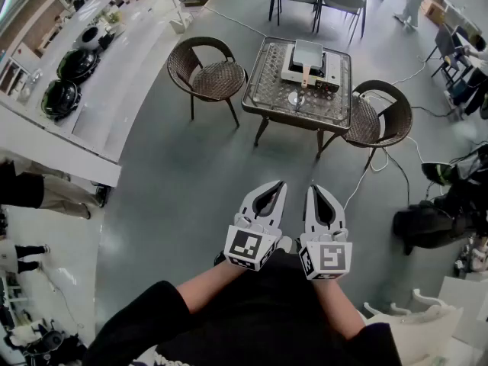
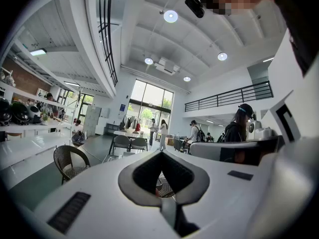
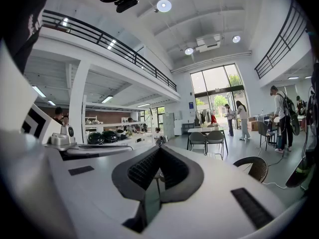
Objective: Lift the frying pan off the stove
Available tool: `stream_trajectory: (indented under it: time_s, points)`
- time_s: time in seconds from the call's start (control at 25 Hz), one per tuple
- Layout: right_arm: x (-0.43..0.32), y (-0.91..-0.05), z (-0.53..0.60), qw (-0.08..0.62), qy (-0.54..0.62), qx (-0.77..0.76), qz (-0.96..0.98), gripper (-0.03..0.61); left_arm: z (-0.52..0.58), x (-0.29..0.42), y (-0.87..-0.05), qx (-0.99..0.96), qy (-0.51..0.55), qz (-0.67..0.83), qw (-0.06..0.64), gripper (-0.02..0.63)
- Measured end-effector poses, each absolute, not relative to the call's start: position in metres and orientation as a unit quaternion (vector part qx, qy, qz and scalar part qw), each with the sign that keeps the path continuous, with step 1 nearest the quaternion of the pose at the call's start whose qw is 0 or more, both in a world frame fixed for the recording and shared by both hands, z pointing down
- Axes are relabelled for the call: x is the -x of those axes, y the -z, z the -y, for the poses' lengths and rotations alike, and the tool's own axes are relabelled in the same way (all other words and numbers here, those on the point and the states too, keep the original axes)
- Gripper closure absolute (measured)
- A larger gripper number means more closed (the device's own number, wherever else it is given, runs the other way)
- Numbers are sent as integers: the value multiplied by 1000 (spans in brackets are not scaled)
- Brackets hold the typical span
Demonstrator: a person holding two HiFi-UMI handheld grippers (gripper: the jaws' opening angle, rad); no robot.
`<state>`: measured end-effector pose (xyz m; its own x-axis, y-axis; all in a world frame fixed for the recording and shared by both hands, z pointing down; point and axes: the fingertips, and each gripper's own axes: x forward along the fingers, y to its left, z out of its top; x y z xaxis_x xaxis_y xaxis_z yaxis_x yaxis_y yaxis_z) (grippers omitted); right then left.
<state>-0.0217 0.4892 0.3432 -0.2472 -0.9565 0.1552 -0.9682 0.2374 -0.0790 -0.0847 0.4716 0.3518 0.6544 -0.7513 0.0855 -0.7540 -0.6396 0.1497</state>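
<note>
Well apart from the boxy stove (image 1: 309,61) on its perhaps-glass table (image 1: 259,97): left gripper (image 1: 280,184), right gripper (image 1: 313,189), both clenched empty.

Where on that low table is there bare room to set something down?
The left part of the table, between its rim and the stove, looks bare; so does the near right corner. The stove crowds the far middle, a small round object just before it.

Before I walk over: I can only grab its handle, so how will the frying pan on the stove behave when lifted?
The frying pan looks rigid, so it should lift in one piece. Its handle juts from one side, so the pan end will probably dip. Too far off to judge weight or slipperiness.
</note>
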Motion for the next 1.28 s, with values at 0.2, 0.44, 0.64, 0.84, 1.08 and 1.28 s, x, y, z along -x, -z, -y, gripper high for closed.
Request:
stream_trajectory:
  time_s: [0.2,0.44,0.64,0.84,1.08,1.28]
  points:
    - [-10,-335,-481,34,-75,-608,790,549,-464,52,-343,-907,-9,414,77,607]
    - [-43,-335,-476,31,-56,-604,795,548,-460,14,-339,-906,-12,419,66,607]
    - [-67,-348,-477,24,-80,-603,793,548,-465,-10,-345,-904,-18,421,64,607]
    - [-70,-366,-479,26,-95,-598,795,548,-468,-13,-357,-903,-30,424,60,607]
    - [-70,-372,-464,20,-96,-603,792,548,-451,-6,-366,-901,-40,426,69,607]
    - [-71,-380,-437,26,-104,-615,782,548,-419,-2,-372,-904,-40,418,78,608]
